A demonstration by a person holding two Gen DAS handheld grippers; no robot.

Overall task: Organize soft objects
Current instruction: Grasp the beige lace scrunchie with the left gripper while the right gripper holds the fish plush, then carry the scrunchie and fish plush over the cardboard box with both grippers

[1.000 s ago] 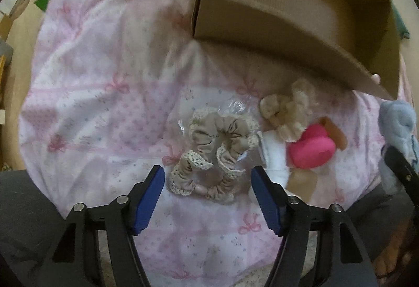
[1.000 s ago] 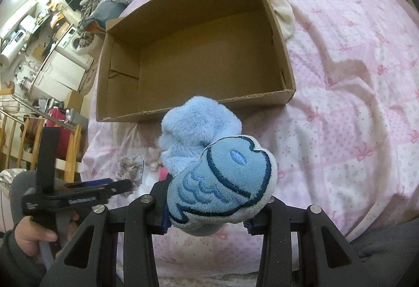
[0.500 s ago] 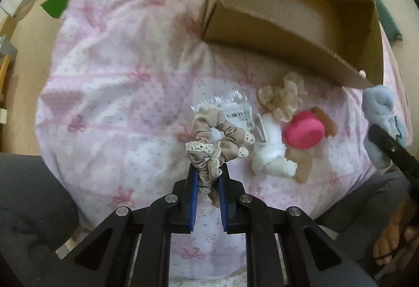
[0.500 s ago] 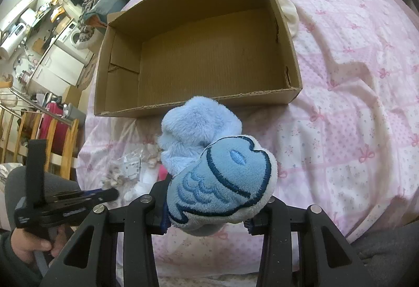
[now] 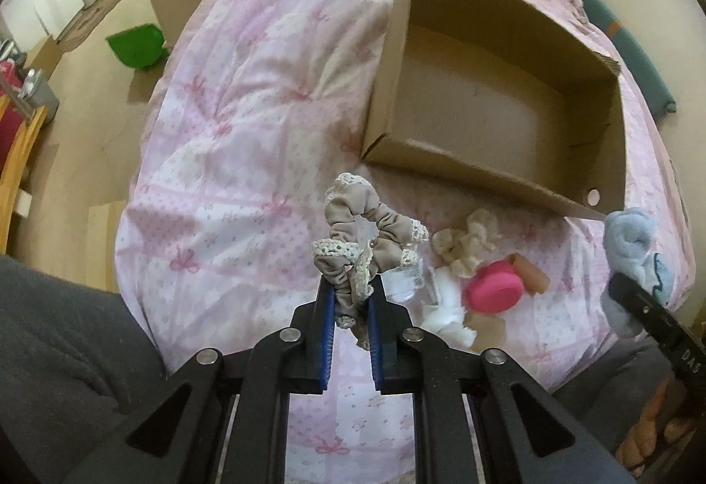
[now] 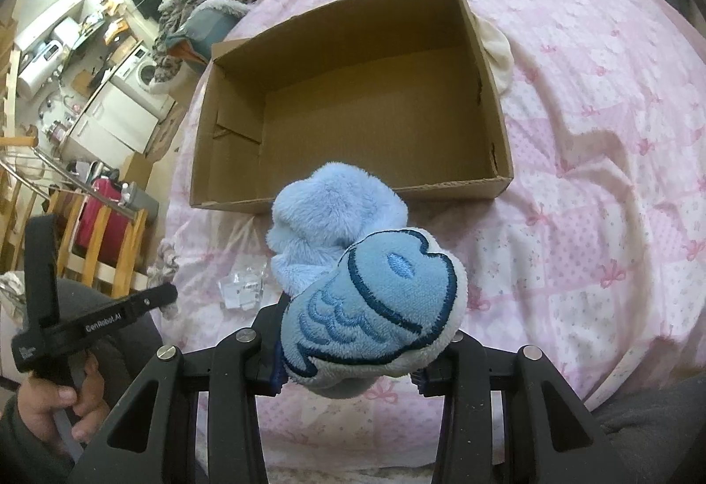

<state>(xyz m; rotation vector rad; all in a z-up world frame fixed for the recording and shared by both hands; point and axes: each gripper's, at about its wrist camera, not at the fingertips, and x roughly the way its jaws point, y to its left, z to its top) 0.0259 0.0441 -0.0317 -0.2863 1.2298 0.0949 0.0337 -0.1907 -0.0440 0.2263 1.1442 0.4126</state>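
Pink bedspread (image 5: 229,193), open cardboard box (image 5: 494,104) upper right of frame. Left hand-held gripper (image 5: 349,303) clenched on beige scrunchie (image 5: 362,237), mid-frame: light, floppy, pinch the bunched fabric. Right hand-held gripper (image 6: 348,365) grasps plush fish (image 6: 370,320), squashy. Only the left view shows the leftover pile (image 5: 476,263).

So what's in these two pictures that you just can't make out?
- Right gripper, right wrist view: the blue plush it holds covers both fingertips.
- White item and tan pieces beside the pink round thing, left wrist view: overlapping, unidentifiable.
- Printed label on the clear packet: too small.
- Cardboard box, nearest floor strip: hidden by its front wall.
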